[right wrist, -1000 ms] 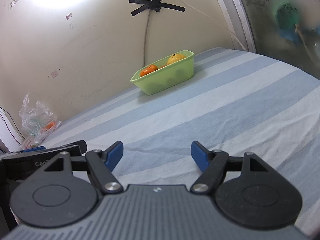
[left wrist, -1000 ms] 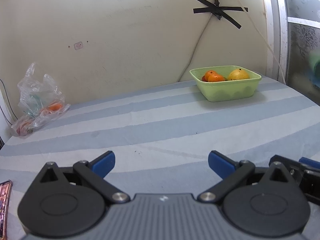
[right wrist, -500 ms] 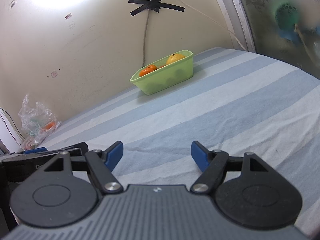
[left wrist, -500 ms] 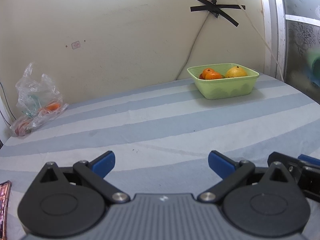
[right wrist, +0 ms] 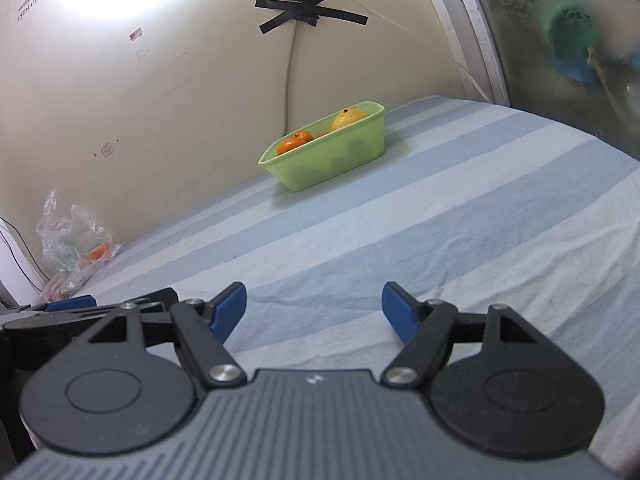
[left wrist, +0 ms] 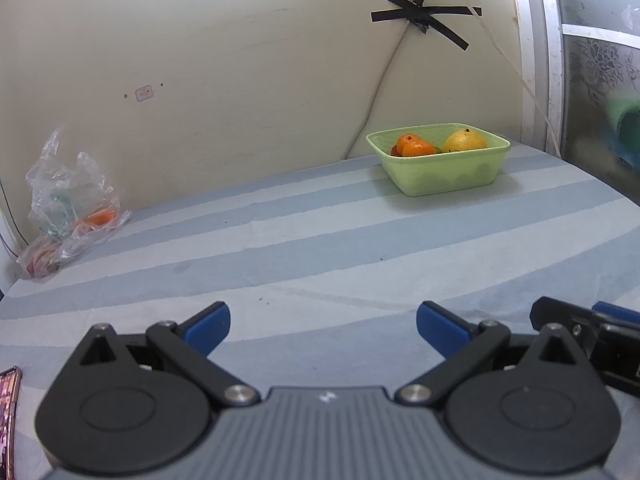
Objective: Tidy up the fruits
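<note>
Both tools are seen spread wide: the left gripper and the right gripper are held released, nothing between the blue pads, low over the near edge of the striped table. A broad bare stretch of cloth is left ahead. The green tub is set well apart at the far right corner by the wall, oranges and a yellow fruit inside. A plastic bag is slumped at the far left edge.
</note>
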Demonstrator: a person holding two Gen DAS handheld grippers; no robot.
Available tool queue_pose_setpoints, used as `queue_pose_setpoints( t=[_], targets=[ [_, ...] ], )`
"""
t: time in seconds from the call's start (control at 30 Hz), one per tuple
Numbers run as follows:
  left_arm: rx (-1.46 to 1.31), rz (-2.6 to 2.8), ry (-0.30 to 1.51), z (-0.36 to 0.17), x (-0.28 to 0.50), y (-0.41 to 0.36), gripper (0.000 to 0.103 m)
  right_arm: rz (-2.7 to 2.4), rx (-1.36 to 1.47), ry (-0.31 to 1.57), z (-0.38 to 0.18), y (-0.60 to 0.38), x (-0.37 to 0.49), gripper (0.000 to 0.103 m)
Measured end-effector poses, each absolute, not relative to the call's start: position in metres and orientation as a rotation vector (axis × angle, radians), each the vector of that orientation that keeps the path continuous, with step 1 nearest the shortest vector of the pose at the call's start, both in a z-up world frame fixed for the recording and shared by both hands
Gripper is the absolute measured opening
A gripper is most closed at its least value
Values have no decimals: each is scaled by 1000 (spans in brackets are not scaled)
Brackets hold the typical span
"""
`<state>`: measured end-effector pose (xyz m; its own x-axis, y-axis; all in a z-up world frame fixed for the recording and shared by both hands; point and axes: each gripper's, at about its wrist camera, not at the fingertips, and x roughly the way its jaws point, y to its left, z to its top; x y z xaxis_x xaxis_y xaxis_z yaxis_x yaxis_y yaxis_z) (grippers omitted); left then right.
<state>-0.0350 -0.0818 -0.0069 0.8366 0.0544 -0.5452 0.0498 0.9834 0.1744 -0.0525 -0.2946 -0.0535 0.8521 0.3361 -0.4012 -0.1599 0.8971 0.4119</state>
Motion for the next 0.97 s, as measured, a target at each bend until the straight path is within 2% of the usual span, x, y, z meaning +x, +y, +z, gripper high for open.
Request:
queue_pose_setpoints(
  t=[0.97],
  targets=[
    [187, -64, 582, -6, -36, -86, 103, 254, 368, 464, -52, -296, -53, 77]
  ],
)
